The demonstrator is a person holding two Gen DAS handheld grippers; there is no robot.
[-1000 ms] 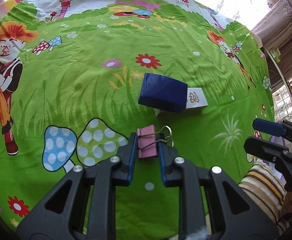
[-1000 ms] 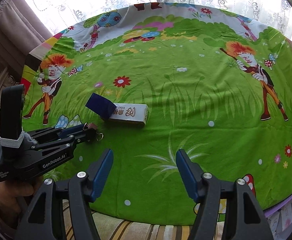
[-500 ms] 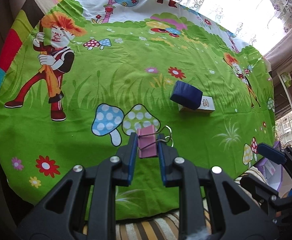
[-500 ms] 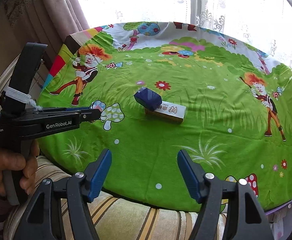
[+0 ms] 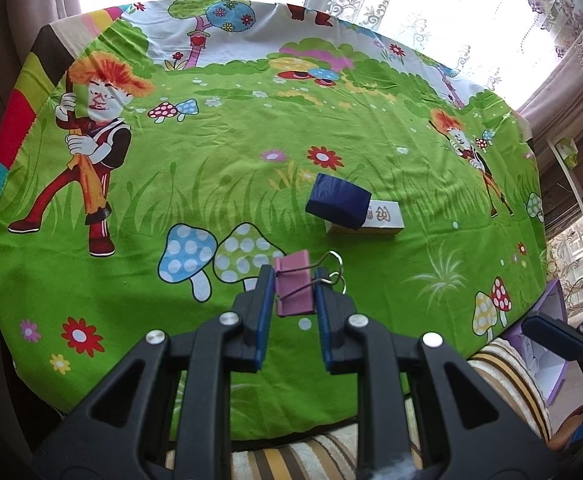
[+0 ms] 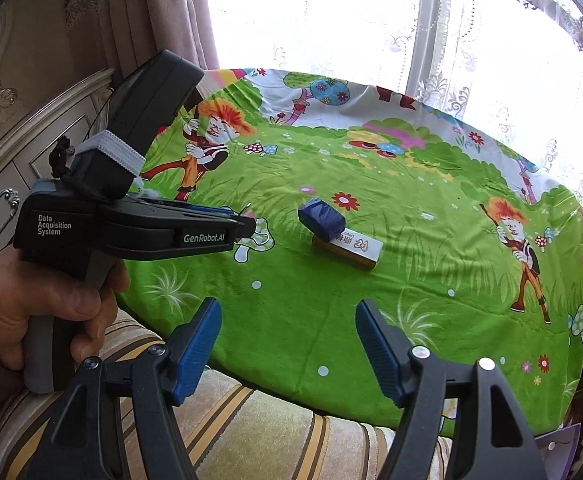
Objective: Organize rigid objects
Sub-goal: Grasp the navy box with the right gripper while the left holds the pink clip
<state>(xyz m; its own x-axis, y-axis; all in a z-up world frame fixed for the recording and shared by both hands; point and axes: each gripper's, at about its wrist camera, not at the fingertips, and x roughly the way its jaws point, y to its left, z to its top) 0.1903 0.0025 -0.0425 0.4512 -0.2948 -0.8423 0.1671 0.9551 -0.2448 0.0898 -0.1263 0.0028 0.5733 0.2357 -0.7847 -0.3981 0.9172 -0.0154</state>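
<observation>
left tongs: my left gripper (image 5: 294, 294) is clamped on a pink binder clip (image 5: 294, 289), blue pads pressing on both sides of the clip body
binder clip: held off the cloth, above the near part of the table; silver wire handles stick out to the right, past the right pad; pink body pokes forward beyond the fingertips
left tongs, other view: seen side-on from the right wrist camera, my left gripper (image 6: 247, 227) points right toward the boxes; my left hand (image 6: 31, 312) wraps the grey handle; clip mostly hidden behind the finger there
right tongs: my right gripper (image 6: 289, 350) is spread wide, nothing between the pads, hanging over the near table edge and the striped cushion (image 6: 251, 428)
right tongs, other view: only a blue-padded tip shows at the right edge of the left wrist view, can't tell the gap there
dark blue box: dark blue box (image 5: 338, 201) sits tilted on the left end of the white box (image 5: 383, 220), touching it
white box: lies flat on the cloth near the table middle, gold logo on top, well apart from both grippers
table: round table with green cartoon tablecloth (image 5: 211, 184), mushrooms, flowers and red-haired figures printed on it
background: lace curtain (image 6: 331, 20) and bright window behind the table
side: purple carton (image 5: 547, 344) low at right beside the table
</observation>
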